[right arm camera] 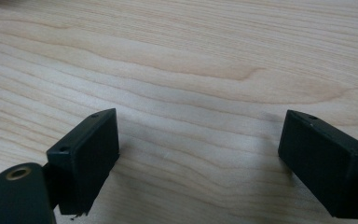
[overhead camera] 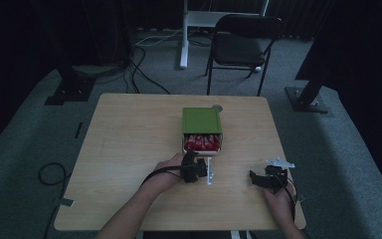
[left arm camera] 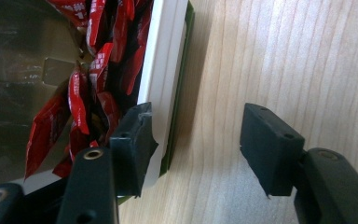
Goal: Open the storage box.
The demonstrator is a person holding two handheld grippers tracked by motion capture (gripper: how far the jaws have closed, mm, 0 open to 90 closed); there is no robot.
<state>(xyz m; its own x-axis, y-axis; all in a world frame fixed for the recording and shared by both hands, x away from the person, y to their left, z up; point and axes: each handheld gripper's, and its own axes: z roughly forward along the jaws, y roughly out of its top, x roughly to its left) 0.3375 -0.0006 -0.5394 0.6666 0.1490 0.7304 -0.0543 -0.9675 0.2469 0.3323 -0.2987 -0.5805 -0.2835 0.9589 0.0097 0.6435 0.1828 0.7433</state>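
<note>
the red packets (left arm camera: 81, 93) in the green box (overhead camera: 201, 120) carry white print, but it is too small and blurred to read. no other text, label, brand, number or sign is legible.

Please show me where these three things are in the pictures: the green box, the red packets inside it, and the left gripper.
green box (overhead camera: 201, 121): high view, on its green lid.
red packets (left arm camera: 77, 95): left gripper view, on one packet in the pile.
left gripper (left arm camera: 196, 144): left gripper view, midway between its open fingertips.

Dim room, grey carpet (overhead camera: 25, 149) (black chair (overhead camera: 242, 41) behind)
</note>
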